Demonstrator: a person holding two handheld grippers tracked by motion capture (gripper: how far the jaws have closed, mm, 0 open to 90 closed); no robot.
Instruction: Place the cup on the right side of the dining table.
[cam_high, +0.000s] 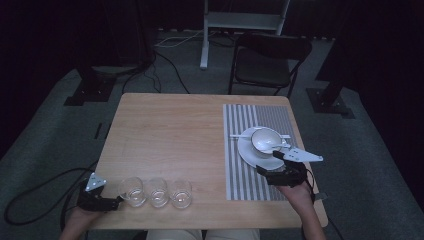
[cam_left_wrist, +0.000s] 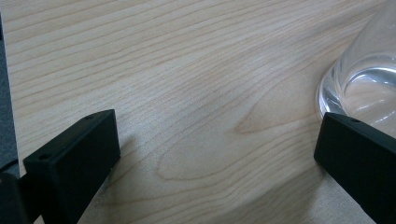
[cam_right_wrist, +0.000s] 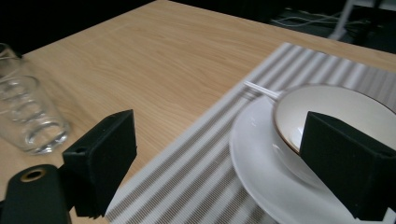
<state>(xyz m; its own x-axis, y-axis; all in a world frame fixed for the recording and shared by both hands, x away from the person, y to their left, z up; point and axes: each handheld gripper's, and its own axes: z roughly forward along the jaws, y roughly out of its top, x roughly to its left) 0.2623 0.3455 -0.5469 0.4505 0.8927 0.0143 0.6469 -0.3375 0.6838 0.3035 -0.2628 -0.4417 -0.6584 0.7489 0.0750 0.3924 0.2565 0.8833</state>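
Left gripper (cam_high: 118, 201) open on bench (cam_high: 170, 130), beside first of three glasses (cam_high: 132, 191). Right gripper (cam_high: 267, 164) open at plate (cam_high: 248, 150) with bowl (cam_high: 265, 139).

The left gripper (cam_high: 119, 201) lies low at the person's near left, jaws spread wide and empty. The right gripper (cam_high: 272, 165) reaches forward from the right hand (cam_high: 296, 192) — jaws likewise parted, gripping nothing.
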